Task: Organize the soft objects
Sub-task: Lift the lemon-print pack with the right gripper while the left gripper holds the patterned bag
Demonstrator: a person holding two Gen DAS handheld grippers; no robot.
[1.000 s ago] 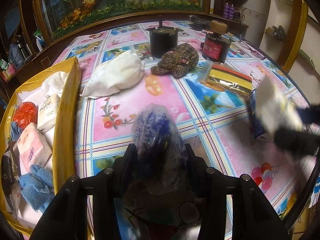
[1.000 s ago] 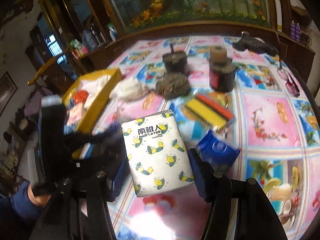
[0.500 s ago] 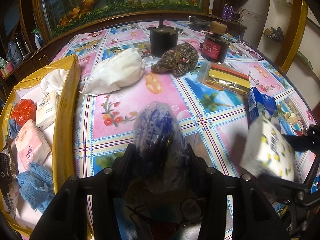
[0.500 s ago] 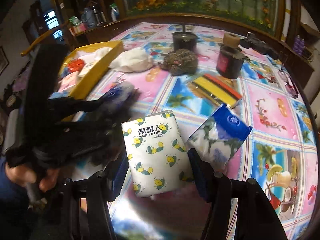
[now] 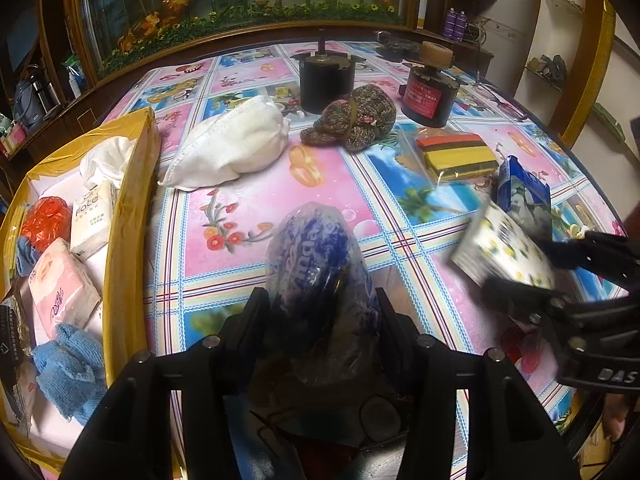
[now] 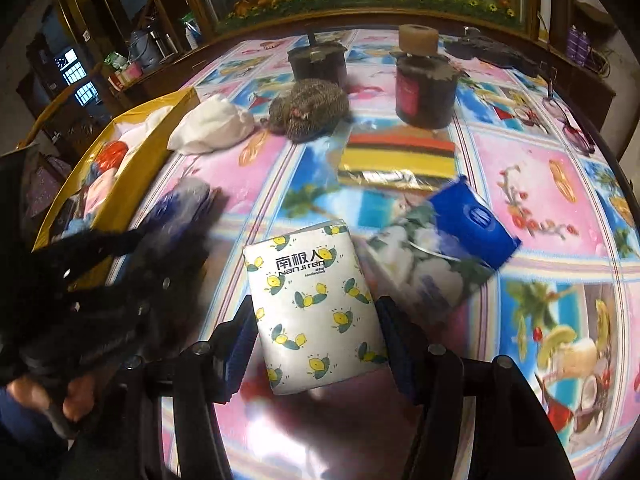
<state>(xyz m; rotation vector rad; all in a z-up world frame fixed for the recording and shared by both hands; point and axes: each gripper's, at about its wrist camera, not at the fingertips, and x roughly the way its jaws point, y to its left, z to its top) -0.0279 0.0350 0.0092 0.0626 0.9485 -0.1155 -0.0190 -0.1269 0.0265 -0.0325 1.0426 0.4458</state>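
Clamped in the left hand-held gripper (image 5: 320, 312): a plastic-wrapped blue bundle (image 5: 316, 268), jaws just eased a little wider yet pads seemingly on the wrap — hard to say how firmly. Clamped in the right hand-held gripper (image 6: 316, 320): a white tissue pack with yellow prints (image 6: 316, 304), squeezed on both sides and tilted low over the surface (image 6: 520, 152).

Already sorted, to the left of the left hand-held gripper: a yellow box (image 5: 128, 216) holding a pink tissue pack (image 5: 60, 284), a white tissue pack (image 5: 90, 220), a blue cloth (image 5: 68, 364), an orange bag (image 5: 44, 220) and a white cloth (image 5: 106, 158).

Not yet gathered, ahead of both hand-held grippers — a white pouch (image 5: 236, 148), a knitted hat (image 5: 356, 116), a striped sponge pack (image 5: 456, 156), and just right of the printed pack, a blue tissue pack (image 6: 448, 240). Two dark canisters (image 5: 326, 76) farther off, probably not soft and likely to stay.

Roughly half done by the look of it: two items in grip and not boxed, four more waiting.
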